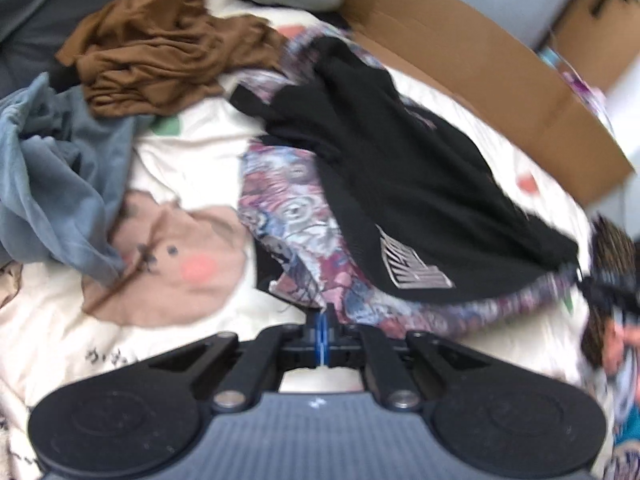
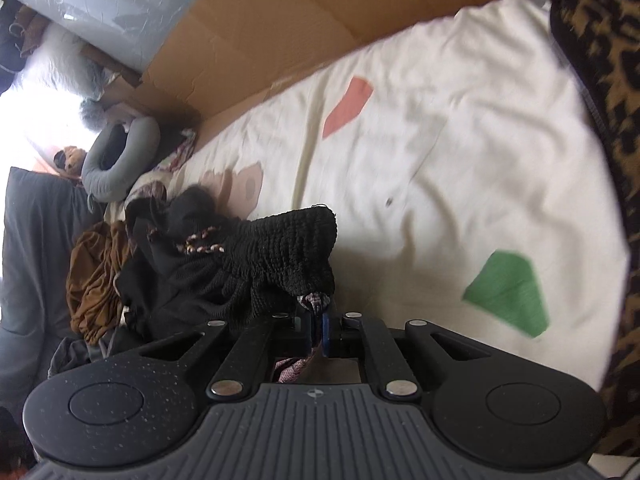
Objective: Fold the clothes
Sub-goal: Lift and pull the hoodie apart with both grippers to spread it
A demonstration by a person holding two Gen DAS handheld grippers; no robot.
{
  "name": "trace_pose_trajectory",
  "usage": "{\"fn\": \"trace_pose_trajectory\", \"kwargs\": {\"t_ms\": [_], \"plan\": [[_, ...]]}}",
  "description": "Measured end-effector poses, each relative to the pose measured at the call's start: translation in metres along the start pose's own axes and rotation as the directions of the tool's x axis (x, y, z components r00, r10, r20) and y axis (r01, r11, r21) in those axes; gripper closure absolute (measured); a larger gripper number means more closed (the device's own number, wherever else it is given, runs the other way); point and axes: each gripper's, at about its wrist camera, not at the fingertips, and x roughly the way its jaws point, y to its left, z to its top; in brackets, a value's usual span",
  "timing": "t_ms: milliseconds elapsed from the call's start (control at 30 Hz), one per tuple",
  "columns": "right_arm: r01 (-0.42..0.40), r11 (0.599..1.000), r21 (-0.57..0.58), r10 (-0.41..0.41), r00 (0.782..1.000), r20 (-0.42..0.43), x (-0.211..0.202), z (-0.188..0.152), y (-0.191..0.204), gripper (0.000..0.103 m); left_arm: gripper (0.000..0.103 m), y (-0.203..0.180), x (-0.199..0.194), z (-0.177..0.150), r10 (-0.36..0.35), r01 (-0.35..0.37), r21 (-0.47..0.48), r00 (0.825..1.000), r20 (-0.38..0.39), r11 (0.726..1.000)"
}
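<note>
A patterned purple-and-blue garment (image 1: pixel 288 208) lies spread on the cream bed sheet (image 2: pixel 440 152). A black garment (image 1: pixel 380 160) with a white logo is draped across it. My left gripper (image 1: pixel 323 316) is shut on the patterned garment's near edge. In the right wrist view, my right gripper (image 2: pixel 318 312) is shut on a fold of the patterned garment (image 2: pixel 314 300). The black garment's knit part (image 2: pixel 280 248) is bunched just above the fingers. A leopard-print sleeve (image 1: pixel 612 248) shows at the right edge of the left wrist view.
A crumpled brown garment (image 1: pixel 160 48) and a blue-grey one (image 1: pixel 52 168) lie at the far left of the bed. Flat cardboard (image 1: pixel 480 64) runs along the far side. A grey neck pillow (image 2: pixel 116 160) sits near the head end. Leopard-print clothing (image 2: pixel 600 80) fills the right edge.
</note>
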Motion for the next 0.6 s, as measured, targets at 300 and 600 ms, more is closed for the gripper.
{"fn": "trace_pose_trajectory", "kwargs": {"t_ms": [300,600], "plan": [[0.015,1.000,-0.013,-0.014,0.999,0.048,-0.034,0.006,-0.002,0.101,0.103,-0.028,-0.035,-0.019,-0.093,0.098,0.075,0.993,-0.077,0.992],[0.029,0.999,-0.013,-0.028,0.995,0.095,-0.066,0.004,-0.008,0.101,0.103,-0.071,-0.074,-0.021,-0.212,0.228,0.148,0.970,-0.118,0.962]]}}
